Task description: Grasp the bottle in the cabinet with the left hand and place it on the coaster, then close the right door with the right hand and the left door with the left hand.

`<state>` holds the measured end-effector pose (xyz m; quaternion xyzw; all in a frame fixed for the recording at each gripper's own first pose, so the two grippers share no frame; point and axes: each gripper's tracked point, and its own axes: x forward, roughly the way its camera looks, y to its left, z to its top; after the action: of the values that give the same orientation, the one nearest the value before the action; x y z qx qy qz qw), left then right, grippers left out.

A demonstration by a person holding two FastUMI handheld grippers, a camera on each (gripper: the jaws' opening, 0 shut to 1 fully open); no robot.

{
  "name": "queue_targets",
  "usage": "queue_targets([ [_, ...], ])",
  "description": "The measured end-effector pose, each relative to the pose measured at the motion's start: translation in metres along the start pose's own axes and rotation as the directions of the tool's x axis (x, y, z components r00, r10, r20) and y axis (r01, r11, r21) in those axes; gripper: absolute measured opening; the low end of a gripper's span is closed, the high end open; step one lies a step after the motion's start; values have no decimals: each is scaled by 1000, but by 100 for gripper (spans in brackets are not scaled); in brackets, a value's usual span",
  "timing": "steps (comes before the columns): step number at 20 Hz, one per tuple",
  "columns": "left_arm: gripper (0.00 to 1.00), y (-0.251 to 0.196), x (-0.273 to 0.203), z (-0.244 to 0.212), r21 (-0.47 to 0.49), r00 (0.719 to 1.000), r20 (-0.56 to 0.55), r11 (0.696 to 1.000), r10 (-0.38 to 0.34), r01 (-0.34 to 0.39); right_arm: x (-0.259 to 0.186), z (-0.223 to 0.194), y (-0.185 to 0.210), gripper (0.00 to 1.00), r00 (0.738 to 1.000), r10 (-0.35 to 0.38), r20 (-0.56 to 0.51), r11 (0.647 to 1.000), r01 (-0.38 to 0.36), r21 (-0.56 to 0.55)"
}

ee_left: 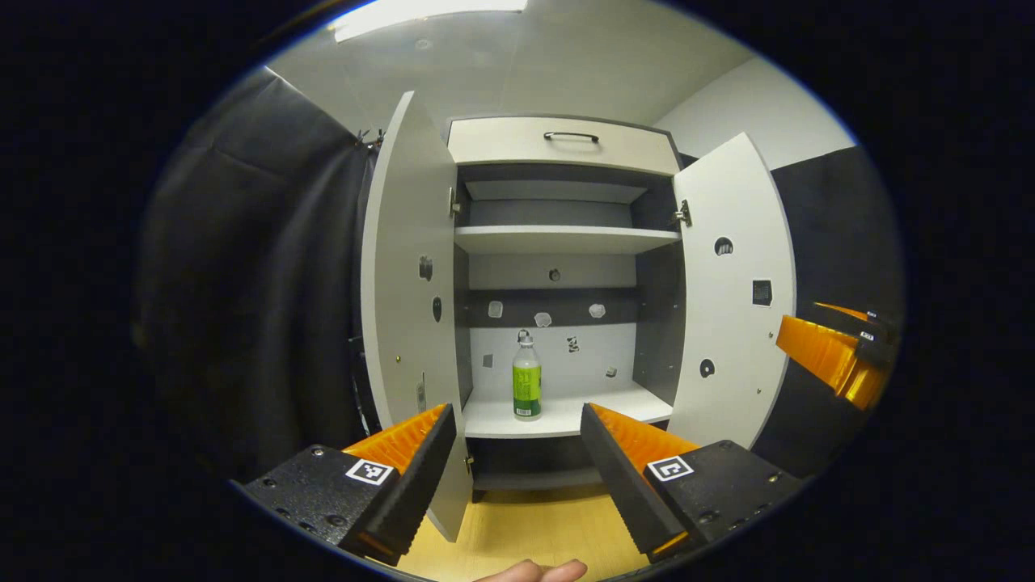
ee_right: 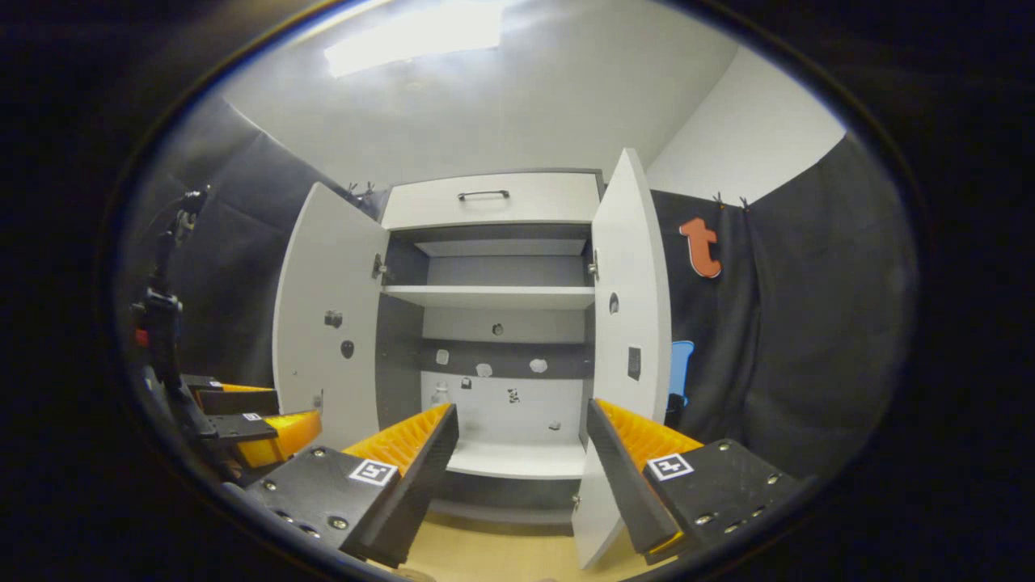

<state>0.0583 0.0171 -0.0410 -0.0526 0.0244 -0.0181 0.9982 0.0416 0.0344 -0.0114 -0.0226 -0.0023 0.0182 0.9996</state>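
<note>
The bottle [ee_left: 526, 378] stands upright on the cabinet's [ee_left: 558, 141] bottom shelf (doors open); both grippers, left [ee_left: 517, 477] and right [ee_right: 521, 477], gape wide, empty.

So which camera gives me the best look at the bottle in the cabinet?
The left gripper view: the bottle stands upright on the cabinet's lower shelf, unobstructed between the open doors. In the right gripper view, just its top peeks above one finger.
</note>
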Motion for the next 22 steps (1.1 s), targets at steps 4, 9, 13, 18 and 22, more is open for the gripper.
queue_targets([
  [4, 98, 0, 27, -10, 0, 999, -3, 999, -44, 44, 18, -5, 2, 96, 1000, -1, 16, 1000, 1, -25],
  [9, 100, 2, 64, -16, -16, 997, -5, 997, -71, 70, 41, -18, 13, 96, 1000, 10, 9, 999, -10, -41],
  [13, 98, 5, 95, -18, -13, 997, 6, 997, -81, 81, 60, -24, 21, 96, 1000, 9, 11, 999, -8, -42],
  [18, 98, 4, 141, -23, -50, 995, 15, 994, -94, 94, 78, -30, 18, 96, 1000, -9, 15, 999, 10, -40],
  [22, 100, -1, 190, -31, -30, 994, 26, 994, -102, 103, 86, -35, 6, 96, 999, -42, 10, 997, 43, -56],
])
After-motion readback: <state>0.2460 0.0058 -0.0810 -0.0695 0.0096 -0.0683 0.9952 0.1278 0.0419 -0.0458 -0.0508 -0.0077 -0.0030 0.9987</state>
